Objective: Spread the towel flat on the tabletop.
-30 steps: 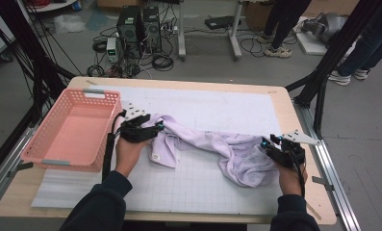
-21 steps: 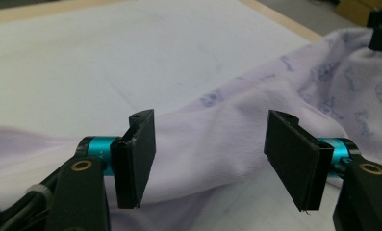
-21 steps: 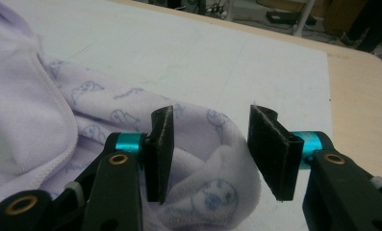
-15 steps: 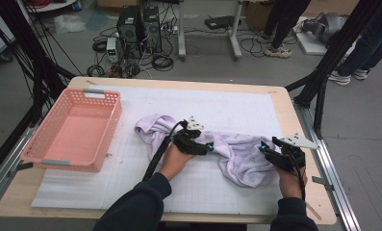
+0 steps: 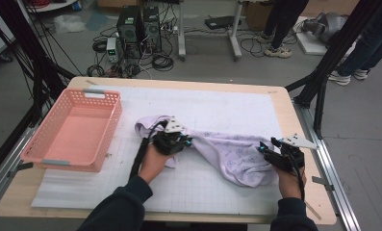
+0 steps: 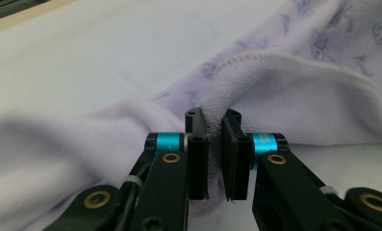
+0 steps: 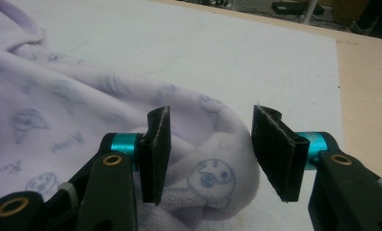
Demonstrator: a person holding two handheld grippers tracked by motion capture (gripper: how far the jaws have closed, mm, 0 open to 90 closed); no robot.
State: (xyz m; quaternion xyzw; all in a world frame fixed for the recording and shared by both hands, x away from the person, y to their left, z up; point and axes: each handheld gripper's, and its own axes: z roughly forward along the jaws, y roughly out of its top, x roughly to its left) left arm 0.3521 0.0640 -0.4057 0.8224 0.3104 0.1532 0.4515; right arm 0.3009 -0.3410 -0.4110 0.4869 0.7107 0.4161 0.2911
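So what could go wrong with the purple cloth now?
The left tongs have just closed on only a thin fold of the purple cloth, so it might slip out when pulled. The right tongs stand open around the other end without pinching it, so that end may drag or bunch on the table.

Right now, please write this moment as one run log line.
left gripper: jaws just closed, shut on lilac garment fold | right gripper: open, garment edge between jaws | pink basket: empty
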